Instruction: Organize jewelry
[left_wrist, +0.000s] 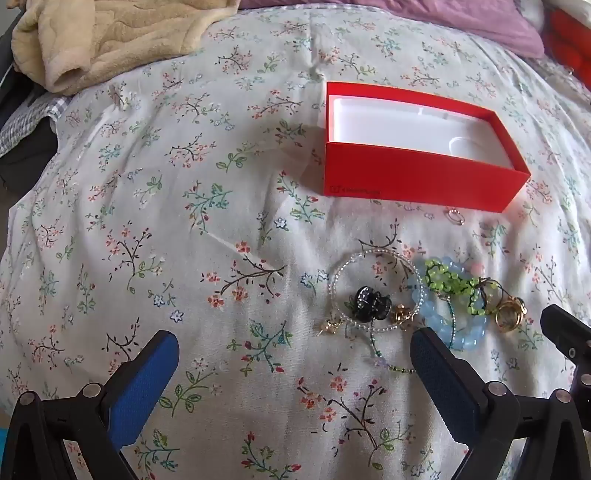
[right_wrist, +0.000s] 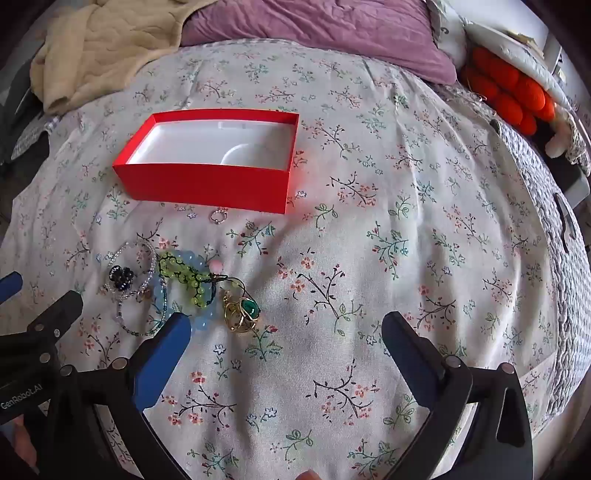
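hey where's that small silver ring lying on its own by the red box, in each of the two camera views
Left wrist view: the small silver ring lies right of centre, just below the open red cardboard box, near its right end.
Right wrist view: the ring lies left of centre, just below the box.
Shared landmark: the box's long red front wall.

Between my left gripper's (left_wrist: 295, 354) open fingers lies bare floral bedspread (left_wrist: 155, 229); the same holds for my right gripper (right_wrist: 286, 332). The jewelry pile (left_wrist: 424, 299) sits just beside both, crowding the gap between them. A small ring (left_wrist: 455, 216) lies near the red box (left_wrist: 417, 184), whose walls block a low approach. A beige blanket (left_wrist: 110, 33) and purple pillow (right_wrist: 332, 33) obstruct the far edge; the right side appears cluttered.
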